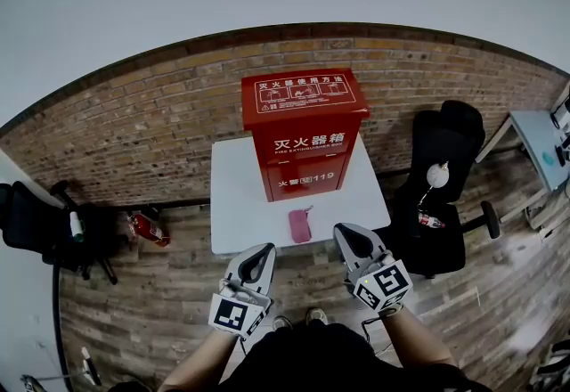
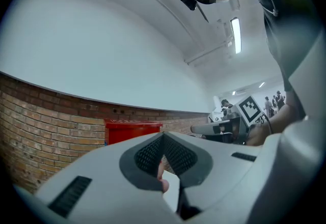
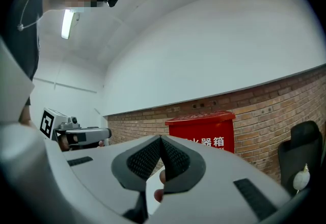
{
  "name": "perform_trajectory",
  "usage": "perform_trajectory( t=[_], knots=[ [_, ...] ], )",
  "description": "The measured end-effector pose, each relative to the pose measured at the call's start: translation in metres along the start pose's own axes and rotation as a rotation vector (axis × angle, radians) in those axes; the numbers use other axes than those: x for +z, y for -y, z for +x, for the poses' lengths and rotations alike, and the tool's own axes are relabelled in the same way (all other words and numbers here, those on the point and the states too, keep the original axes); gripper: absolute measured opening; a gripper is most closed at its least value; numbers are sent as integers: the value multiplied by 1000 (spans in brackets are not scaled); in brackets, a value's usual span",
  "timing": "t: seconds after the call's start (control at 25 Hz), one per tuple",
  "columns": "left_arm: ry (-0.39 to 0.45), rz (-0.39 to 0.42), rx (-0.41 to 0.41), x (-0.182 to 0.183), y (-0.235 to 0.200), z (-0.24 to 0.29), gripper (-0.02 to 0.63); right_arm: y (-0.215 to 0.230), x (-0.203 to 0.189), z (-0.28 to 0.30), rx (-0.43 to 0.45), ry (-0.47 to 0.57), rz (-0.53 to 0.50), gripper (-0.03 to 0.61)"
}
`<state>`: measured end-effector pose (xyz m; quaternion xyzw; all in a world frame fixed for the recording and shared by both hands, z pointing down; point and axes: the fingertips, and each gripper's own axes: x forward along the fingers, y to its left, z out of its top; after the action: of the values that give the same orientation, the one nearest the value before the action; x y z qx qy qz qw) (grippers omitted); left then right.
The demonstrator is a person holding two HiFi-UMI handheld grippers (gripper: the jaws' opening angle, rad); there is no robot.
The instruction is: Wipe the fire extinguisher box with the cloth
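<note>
Red box on a white table, cloth loose in front of it — both grippers closed on nothing.

The brick wall (image 1: pixel 134 132) runs behind the box (image 1: pixel 303 136), which stands upright at the back of the table (image 1: pixel 236 203) with its lettered front toward the person. A black chair (image 1: pixel 445 150) stands to the right of the box, and a small red extinguisher (image 1: pixel 150 230) lies on the floor well to its left. Nearer the person than the box, over the table's near edge, the left gripper (image 1: pixel 264 249) and the right gripper (image 1: pixel 343 230) are held side by side and apart, tips toward the box — each with its jaws pressed together at the tips and gripping nothing. The pink cloth (image 1: pixel 300 225) lies flat on the table just in front of the box, between it and the grippers, held by neither.
</note>
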<state>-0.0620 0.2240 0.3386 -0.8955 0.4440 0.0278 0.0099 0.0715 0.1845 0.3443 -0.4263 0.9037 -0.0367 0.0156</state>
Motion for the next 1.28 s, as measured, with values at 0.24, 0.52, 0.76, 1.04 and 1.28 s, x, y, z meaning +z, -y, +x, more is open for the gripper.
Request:
perform_trajectory(
  t=[0.24,0.52,0.76,1.04,1.28],
  knots=[
    [31,16,-9,14,6,2,29,-10,14,-8,16,17,-17,21],
    [42,37,-5,21,3,-4,29,-26,23,-3,58,20,-29,21],
    [31,29,19,26,-6,-15,29,-43,21,6,98,-3,-67,21],
    [-6,55,40,31,-13,-22,29,-48,15,11,111,-22,-32,21],
    [6,51,30,30,-14,-21,29,-48,14,14,119,-37,-24,21]
  ],
)
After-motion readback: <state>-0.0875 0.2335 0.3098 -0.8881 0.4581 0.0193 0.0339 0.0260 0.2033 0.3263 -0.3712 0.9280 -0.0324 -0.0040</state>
